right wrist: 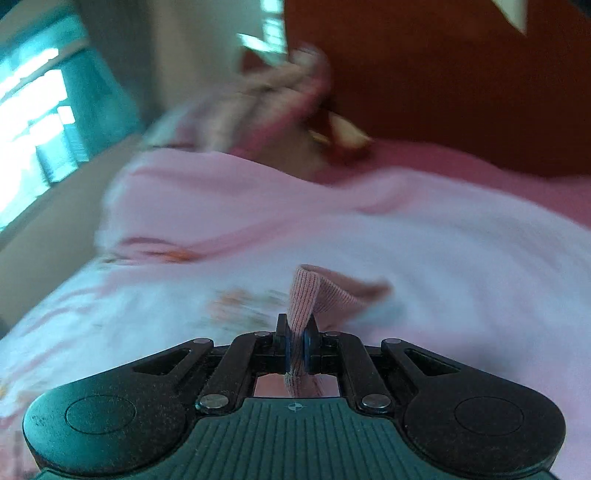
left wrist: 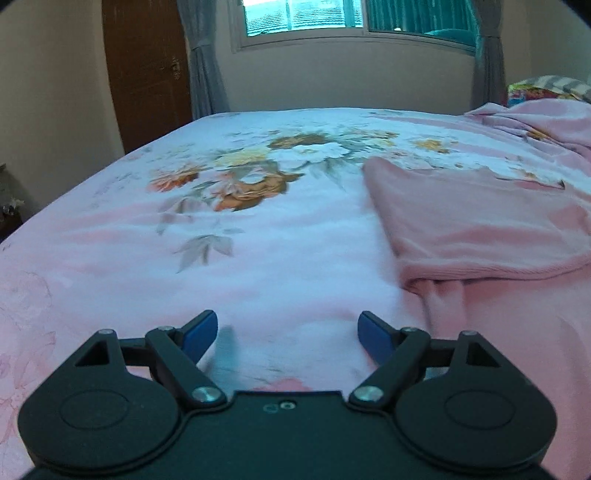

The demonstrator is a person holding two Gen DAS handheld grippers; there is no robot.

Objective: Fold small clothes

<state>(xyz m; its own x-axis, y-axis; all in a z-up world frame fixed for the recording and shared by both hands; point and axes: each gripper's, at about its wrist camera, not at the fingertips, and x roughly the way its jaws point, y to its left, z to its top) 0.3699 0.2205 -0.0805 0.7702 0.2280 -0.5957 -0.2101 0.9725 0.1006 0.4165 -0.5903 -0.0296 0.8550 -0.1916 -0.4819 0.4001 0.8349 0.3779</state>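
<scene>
A pink knit garment (left wrist: pixel 480 229) lies on the floral bedsheet (left wrist: pixel 258 206), to the right in the left wrist view, with a ribbed hem folded over near its front. My left gripper (left wrist: pixel 288 332) is open and empty, low over the sheet, to the left of the garment. My right gripper (right wrist: pixel 296 347) is shut on a ribbed edge of the pink garment (right wrist: pixel 314 291), which sticks up between the pads. The right wrist view is blurred.
A rumpled pink blanket (left wrist: pixel 535 125) and a colourful pillow (left wrist: pixel 543 88) lie at the far right of the bed. A brown door (left wrist: pixel 147 74), grey curtains and a window (left wrist: pixel 303 18) stand beyond the bed. A dark red headboard (right wrist: pixel 461 74) fills the right wrist view's top.
</scene>
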